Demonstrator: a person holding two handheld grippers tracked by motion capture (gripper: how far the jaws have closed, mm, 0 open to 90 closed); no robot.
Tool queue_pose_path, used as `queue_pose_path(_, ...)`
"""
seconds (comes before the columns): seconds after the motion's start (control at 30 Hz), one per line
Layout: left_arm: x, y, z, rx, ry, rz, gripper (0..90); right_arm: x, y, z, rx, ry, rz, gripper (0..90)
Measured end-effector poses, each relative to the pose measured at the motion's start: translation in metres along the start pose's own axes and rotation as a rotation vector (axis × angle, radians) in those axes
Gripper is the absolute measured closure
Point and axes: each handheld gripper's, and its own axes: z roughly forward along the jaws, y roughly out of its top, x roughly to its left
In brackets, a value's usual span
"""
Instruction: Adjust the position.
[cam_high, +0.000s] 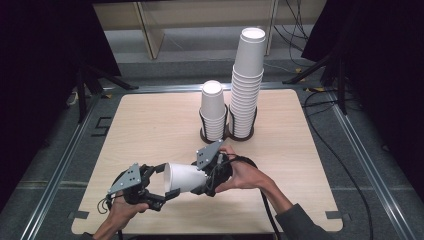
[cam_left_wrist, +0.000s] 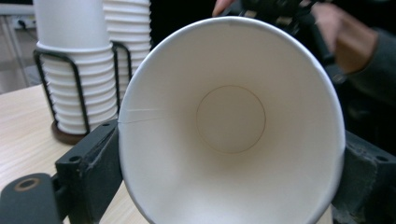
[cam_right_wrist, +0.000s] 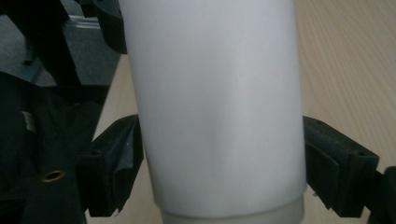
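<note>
Low centre of high view: white paper cup (cam_high: 184, 177) lying sideways above tabletop (cam_high: 150, 125), mouth facing left. Right gripper (cam_high: 206, 184) clamped on cup's base end. Left gripper (cam_high: 162, 182) at the rim, pads against both sides of the mouth in left gripper view, so closed on the cup (cam_left_wrist: 229, 126). Judged step: handover or pulling a nested cup free. Best done by gripping the rim lightly to avoid crushing, pulling straight along cup axis. Open room lower left of table; two racked cup stacks (cam_high: 235, 100) upper centre, well apart. Near table edge close below hands.
</note>
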Motion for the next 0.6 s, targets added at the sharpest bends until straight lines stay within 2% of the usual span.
queue_pose_path(0.07, 0.0, -0.001, 0.001, 0.017, 0.01, 0.011, 9.8, 0.002, 0.002, 0.0, 0.052, -0.047, -0.032, 17.5)
queue_pose_path(0.1, 0.0, 0.0, 0.001, 0.04, 0.021, 0.006, 9.8, 0.004, 0.003, 0.0, 0.068, -0.055, -0.017, 17.4)
queue_pose_path(0.13, 0.0, -0.001, 0.003, 0.042, 0.018, 0.012, 9.8, 0.006, 0.004, 0.0, 0.074, -0.055, -0.018, 17.5)
queue_pose_path(0.2, -0.001, -0.001, 0.004, 0.098, 0.038, 0.032, 9.7, 0.007, 0.007, 0.003, 0.09, -0.063, -0.049, 17.0)
queue_pose_path(0.23, -0.002, -0.001, 0.005, 0.097, 0.038, 0.03, 9.7, 0.009, 0.008, 0.005, 0.101, -0.066, -0.056, 17.1)
queue_pose_path(0.3, -0.003, -0.001, 0.006, 0.13, 0.037, 0.039, 9.6, 0.013, 0.011, 0.009, 0.126, -0.067, -0.068, 17.1)
queue_pose_path(0.37, -0.005, -0.001, 0.008, 0.13, 0.027, 0.039, 9.5, 0.016, 0.012, 0.015, 0.153, -0.086, -0.077, 17.4)
queue_pose_path(0.43, -0.006, 0.0, 0.008, 0.142, 0.029, 0.044, 9.5, 0.016, 0.012, 0.02, 0.183, -0.082, -0.089, 18.4)
queue_pose_path(0.47, -0.006, 0.0, 0.009, 0.144, 0.026, 0.045, 9.4, 0.015, 0.011, 0.021, 0.198, -0.095, -0.111, 19.8)
queue_pose_path(0.6, -0.008, 0.0, 0.01, 0.139, 0.027, 0.034, 9.1, 0.014, 0.009, 0.025, 0.195, -0.084, -0.115, 21.2)
